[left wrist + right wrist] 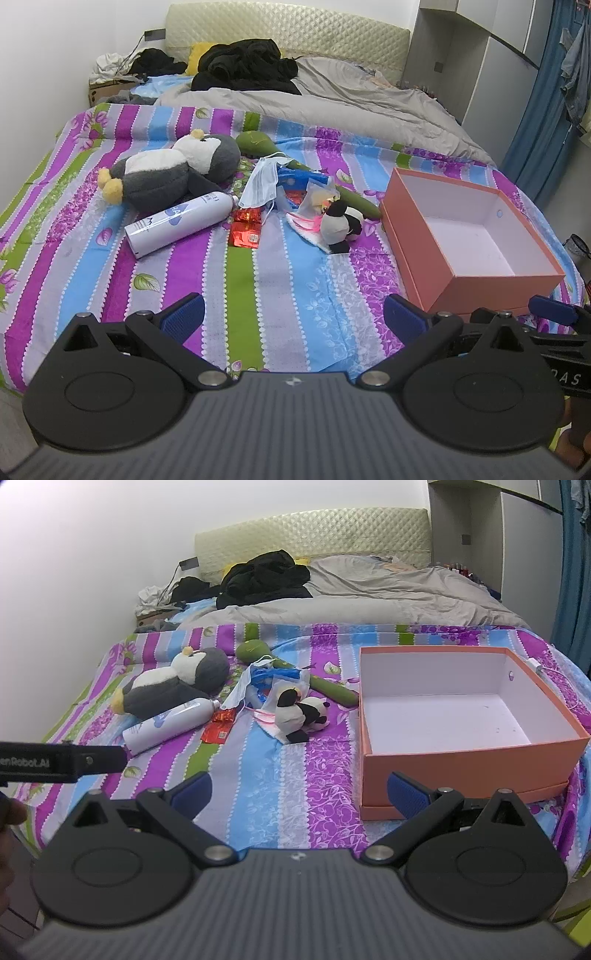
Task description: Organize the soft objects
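A grey and white penguin plush (pixel 173 168) (pixel 173 686) lies on the striped bed sheet. A small panda plush (pixel 341 225) (pixel 301 714) lies near the middle, beside an open, empty orange box (pixel 465 236) (pixel 465 720). A long green plush (pixel 291 158) (pixel 291 666) lies behind the pile. A face mask (pixel 260 182) (pixel 240 688) lies on top of it. My left gripper (pixel 293 319) is open and empty over the near sheet. My right gripper (pixel 299 795) is open and empty, near the box's front left corner.
A white spray bottle (pixel 181 223) (pixel 168 722), a red packet (pixel 245 230) (pixel 218 729) and plastic bags (pixel 314 199) lie among the plush toys. A grey duvet (pixel 332 99) and black clothes (pixel 245 66) fill the far half of the bed. A wardrobe (pixel 480 62) stands at right.
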